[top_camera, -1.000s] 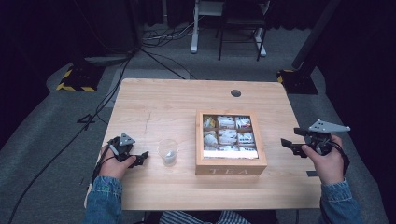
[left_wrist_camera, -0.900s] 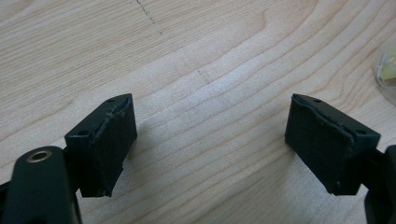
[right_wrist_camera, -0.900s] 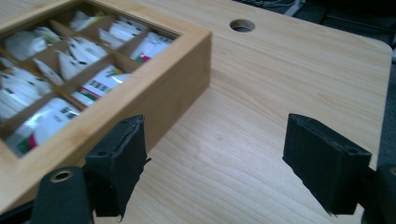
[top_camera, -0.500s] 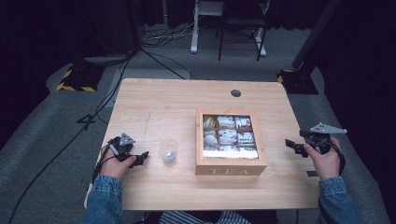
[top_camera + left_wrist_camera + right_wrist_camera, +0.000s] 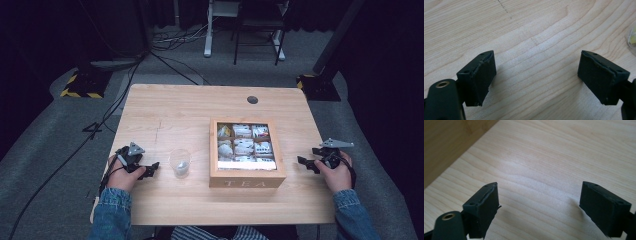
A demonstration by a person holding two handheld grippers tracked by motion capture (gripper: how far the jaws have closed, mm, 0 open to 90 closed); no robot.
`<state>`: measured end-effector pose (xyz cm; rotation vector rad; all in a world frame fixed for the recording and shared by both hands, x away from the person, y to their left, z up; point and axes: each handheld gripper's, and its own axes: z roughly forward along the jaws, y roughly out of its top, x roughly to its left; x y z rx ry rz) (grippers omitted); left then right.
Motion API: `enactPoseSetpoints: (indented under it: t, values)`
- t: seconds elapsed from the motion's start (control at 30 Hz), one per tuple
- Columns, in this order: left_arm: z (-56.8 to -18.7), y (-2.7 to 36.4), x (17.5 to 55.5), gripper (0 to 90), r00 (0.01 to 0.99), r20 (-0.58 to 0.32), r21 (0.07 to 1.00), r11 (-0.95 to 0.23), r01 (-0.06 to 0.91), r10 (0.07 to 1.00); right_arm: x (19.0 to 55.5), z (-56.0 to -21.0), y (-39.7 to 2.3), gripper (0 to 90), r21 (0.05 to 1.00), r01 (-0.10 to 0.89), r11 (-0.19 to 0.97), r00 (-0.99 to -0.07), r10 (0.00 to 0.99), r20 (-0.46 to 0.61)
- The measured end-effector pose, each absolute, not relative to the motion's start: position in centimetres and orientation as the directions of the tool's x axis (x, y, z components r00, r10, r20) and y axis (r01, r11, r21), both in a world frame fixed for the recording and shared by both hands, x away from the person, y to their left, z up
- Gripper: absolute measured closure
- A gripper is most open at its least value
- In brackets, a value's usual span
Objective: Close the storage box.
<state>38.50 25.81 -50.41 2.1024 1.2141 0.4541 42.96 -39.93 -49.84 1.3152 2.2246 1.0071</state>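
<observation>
Presently both your grippers rest wide and empty on the table (image 5: 170, 107), the left gripper (image 5: 151, 169) just short of the clear cup (image 5: 180, 162), the right gripper (image 5: 306, 163) beside the open tea box (image 5: 247, 177); reach in for a sachet next.

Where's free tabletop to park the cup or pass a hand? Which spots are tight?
Free: the far strip of the table behind the tea box, and the near edge between both sleeves. Tighter: the gap between the clear cup and the box, and between the cup and the open left gripper. The open right gripper sits by the box's right wall.
</observation>
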Motion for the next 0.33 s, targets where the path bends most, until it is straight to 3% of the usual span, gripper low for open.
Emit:
enactPoseSetpoints:
  t: [0.33]
  values:
    - [-50.43,25.75,38.60,14.9,0.502,-0.024,0.692,-0.348,0.633,0.865,42.77,-50.07,-39.47,14.4,0.710,0.620,0.335,-0.470,0.883,-0.006]
